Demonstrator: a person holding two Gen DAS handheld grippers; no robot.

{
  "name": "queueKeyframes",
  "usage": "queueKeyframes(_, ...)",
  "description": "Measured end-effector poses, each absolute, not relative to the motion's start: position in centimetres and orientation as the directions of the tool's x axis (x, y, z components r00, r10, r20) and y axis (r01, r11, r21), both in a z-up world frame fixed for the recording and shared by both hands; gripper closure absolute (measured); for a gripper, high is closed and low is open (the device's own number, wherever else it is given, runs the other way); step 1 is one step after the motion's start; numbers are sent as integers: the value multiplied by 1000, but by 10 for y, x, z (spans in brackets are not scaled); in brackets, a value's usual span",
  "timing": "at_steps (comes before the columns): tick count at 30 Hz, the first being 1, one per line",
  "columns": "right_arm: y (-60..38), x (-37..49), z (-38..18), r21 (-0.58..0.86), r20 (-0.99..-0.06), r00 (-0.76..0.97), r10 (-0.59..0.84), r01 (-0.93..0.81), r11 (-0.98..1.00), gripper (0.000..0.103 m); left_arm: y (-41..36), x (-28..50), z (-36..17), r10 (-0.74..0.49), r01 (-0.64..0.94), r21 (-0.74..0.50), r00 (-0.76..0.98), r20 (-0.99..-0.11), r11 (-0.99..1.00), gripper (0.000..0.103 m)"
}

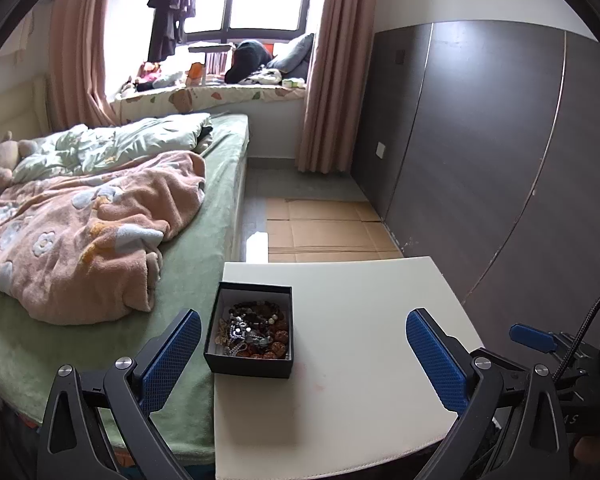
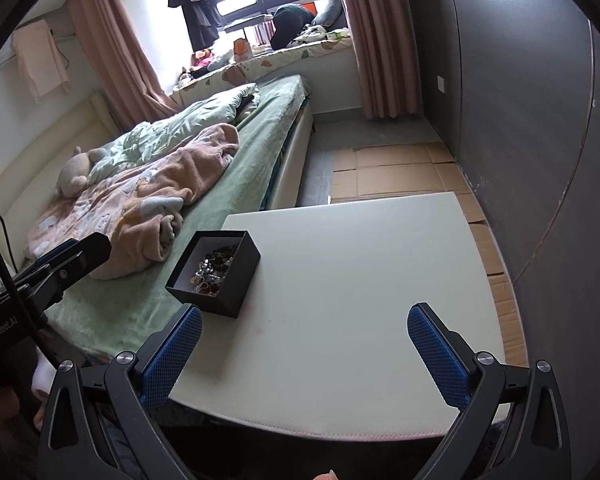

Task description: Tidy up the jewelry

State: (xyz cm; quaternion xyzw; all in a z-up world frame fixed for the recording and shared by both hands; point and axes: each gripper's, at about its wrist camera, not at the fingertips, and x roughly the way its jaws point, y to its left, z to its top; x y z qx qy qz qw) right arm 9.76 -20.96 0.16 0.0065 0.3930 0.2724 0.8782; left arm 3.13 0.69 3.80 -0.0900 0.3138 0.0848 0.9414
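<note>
Left hand-held gripper [image 1: 303, 350] and right hand-held gripper [image 2: 305, 344] both spread, empty; tangled jewelry [image 1: 252, 330], seemingly knotted, could drag whole box [image 1: 250, 334] off table [image 1: 380, 320].

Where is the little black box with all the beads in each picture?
Left wrist view: the black box sits low and left of centre, on the left edge of the white table, just right of the gripper's left blue finger.
Right wrist view: the black box is left of centre, above the left blue finger, near the table's left edge.
Shared landmark: the pink blanket on the bed, left of the box.
</note>
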Motion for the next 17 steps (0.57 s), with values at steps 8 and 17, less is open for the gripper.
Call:
queueKeyframes(8,-207,98,1,223,-695,535,479,-474,852,0,8,29,35,100,-217,-118,781,-616,969,1)
queueKeyframes(17,-207,97,-1,229,-706,526,475,-465,855,0,2,26,33,90,-201,-114,783,-615,973,1)
